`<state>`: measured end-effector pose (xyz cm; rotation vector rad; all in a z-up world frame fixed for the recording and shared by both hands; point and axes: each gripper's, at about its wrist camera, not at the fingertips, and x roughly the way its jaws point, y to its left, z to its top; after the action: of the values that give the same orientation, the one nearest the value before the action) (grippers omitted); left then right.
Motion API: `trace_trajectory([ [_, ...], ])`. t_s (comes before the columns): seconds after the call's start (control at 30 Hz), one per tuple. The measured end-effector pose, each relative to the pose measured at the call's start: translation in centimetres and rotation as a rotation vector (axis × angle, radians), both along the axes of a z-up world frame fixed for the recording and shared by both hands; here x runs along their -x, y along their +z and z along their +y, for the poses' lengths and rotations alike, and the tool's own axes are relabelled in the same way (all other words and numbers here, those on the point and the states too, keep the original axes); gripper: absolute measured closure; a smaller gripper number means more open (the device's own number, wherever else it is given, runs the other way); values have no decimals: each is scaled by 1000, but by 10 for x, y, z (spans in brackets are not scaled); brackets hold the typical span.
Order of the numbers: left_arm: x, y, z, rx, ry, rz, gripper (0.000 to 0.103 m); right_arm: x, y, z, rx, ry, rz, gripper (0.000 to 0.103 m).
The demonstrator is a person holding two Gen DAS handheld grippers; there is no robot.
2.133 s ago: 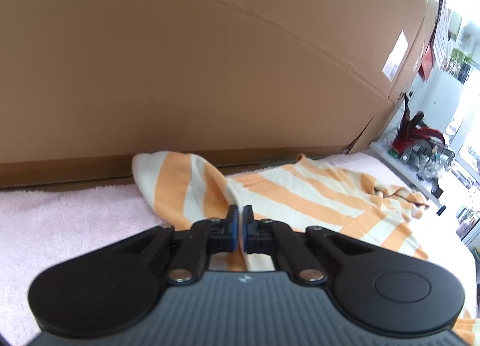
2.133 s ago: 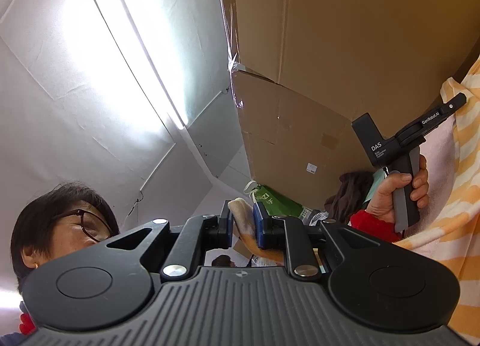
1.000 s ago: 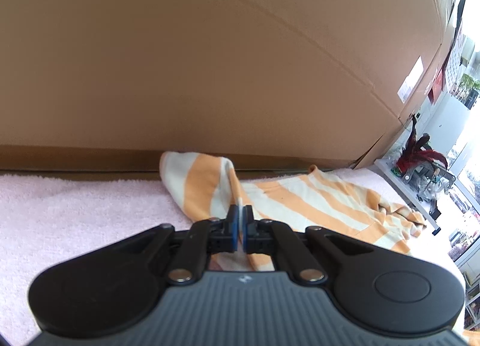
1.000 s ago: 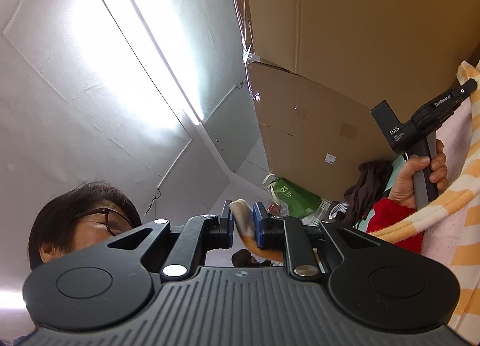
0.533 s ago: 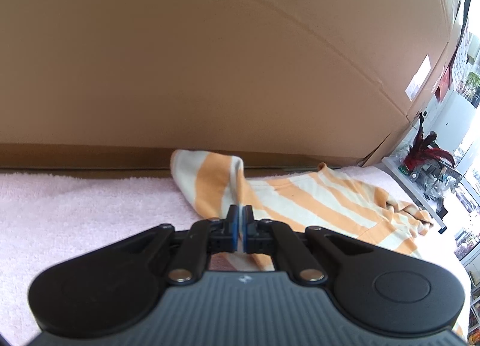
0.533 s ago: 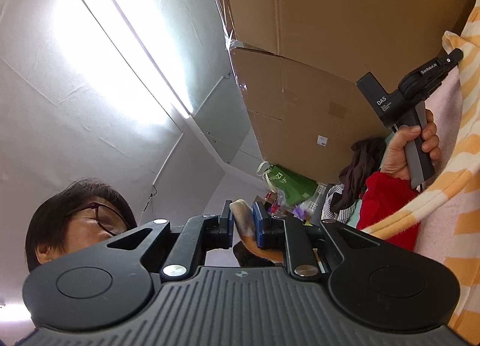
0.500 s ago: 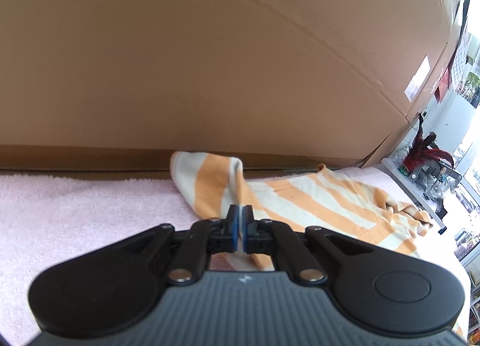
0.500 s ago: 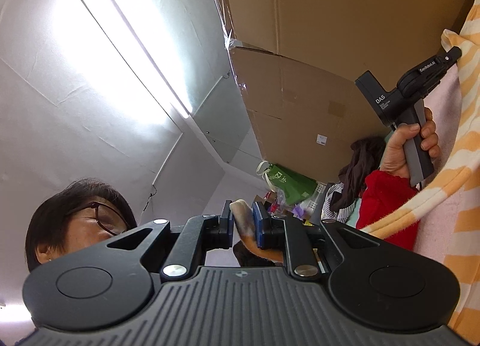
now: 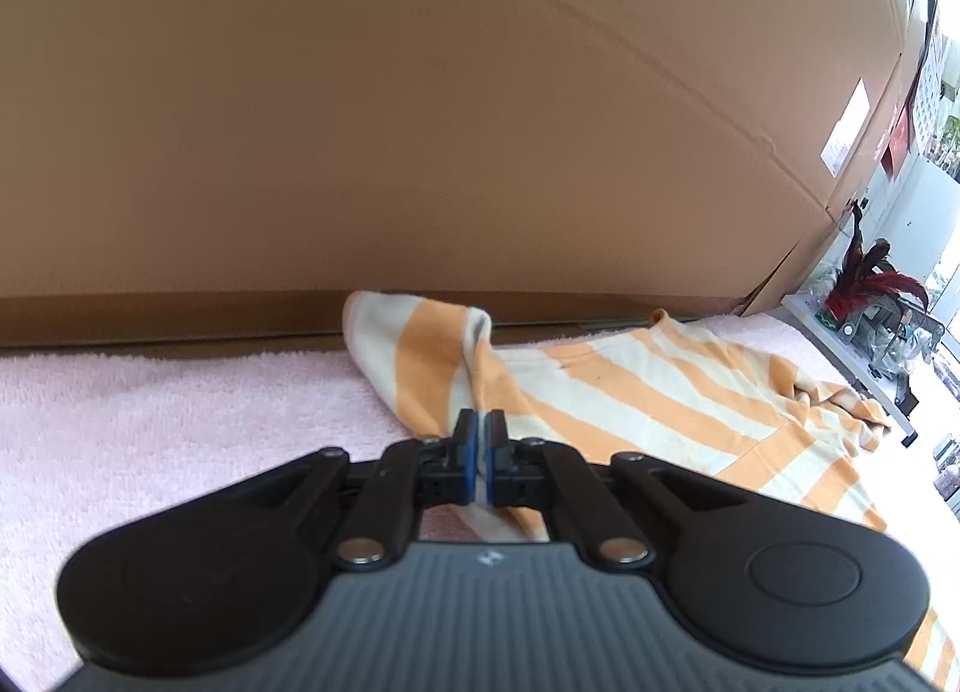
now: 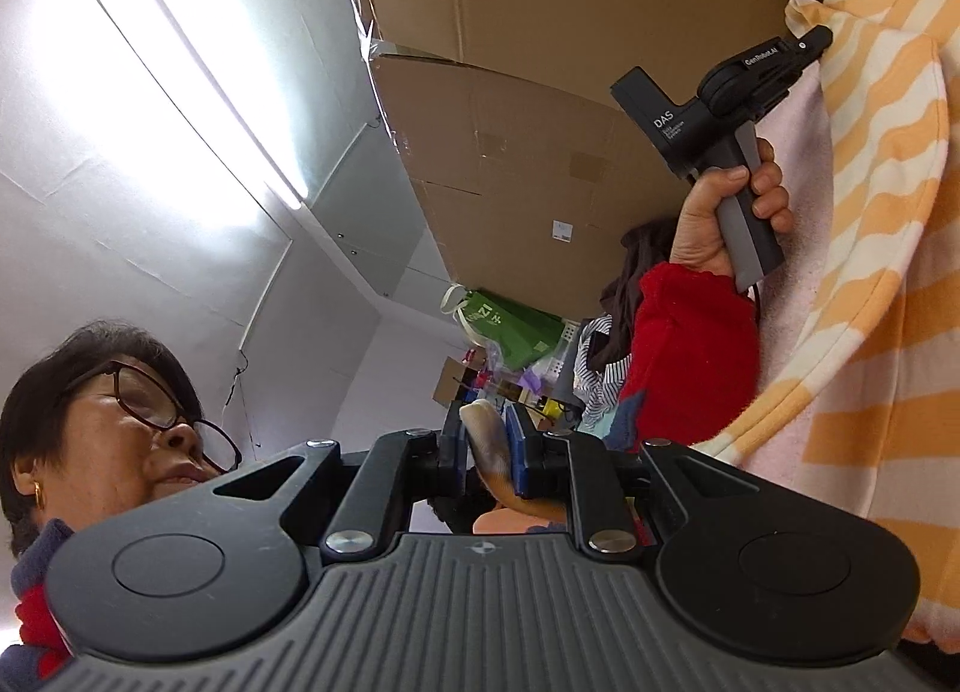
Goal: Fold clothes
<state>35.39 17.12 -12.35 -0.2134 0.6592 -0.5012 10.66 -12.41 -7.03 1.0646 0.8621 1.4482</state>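
While the left claw (image 9: 479,440) pinches the orange-striped shirt (image 9: 630,392) on the pink towel (image 9: 150,416), the right claw (image 10: 486,446) grips its bunched edge.

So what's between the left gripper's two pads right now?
In the left wrist view, a thin fold of the striped shirt sits pinched between the left gripper pads.
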Motion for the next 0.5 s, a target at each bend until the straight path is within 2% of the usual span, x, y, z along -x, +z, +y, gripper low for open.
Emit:
trace_trajectory([
  [0.17, 0, 0, -1, -4, 0, -1, 103, 5, -1, 0, 43, 6, -6, 86],
  [0.4, 0, 0, -4, -24, -4, -11, 103, 19, -1, 6, 185, 18, -116, 86],
  [0.5, 0, -1, -3, -20, -4, -9, 103, 22, -6, 10, 217, 45, -126, 86],
])
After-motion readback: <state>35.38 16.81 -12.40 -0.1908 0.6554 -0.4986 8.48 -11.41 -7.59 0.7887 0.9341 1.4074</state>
